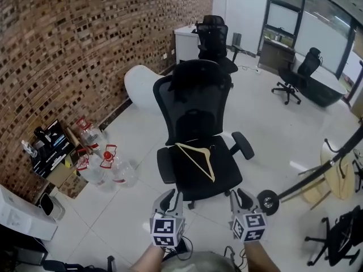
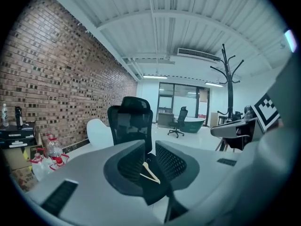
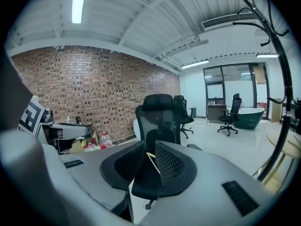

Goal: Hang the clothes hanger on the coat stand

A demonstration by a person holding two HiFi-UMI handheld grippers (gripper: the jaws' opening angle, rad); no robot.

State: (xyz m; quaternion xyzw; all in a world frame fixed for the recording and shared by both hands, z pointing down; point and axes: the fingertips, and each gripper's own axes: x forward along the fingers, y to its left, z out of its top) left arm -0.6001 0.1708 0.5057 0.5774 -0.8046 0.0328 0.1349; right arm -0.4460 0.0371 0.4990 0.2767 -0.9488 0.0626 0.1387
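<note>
- Hanger (image 1: 197, 156), pale wood with a small metal hook, lay flat on the seat of the black mesh office chair (image 1: 195, 115), its hook end toward the backrest.
- Left gripper (image 1: 172, 200) hung low in front of the seat's front edge. Its jaws stood a narrow gap apart and gripped nothing. In the left gripper view the hanger showed through that gap, well beyond the pads.
- Right gripper (image 1: 239, 199) was held beside the left one at about the same height. Its jaws were likewise slightly parted and empty, with the chair and a strip of the hanger visible between them in the right gripper view.
- Coat stand (image 2: 230, 86), black with curved hooks at the top, stood upright off to the right, well apart from the chair and the hanger.
- Marker cubes (image 1: 166, 231) on both grippers carried black-and-white square patterns, with no letters or words.
- Water bottles (image 1: 108, 166) with red caps and red handles stood on the white floor by the brick wall (image 1: 68, 50). Their labels were too small to read.
- Black boxes (image 1: 51, 146) beside the bottles bore print that was too small to make out.
</note>
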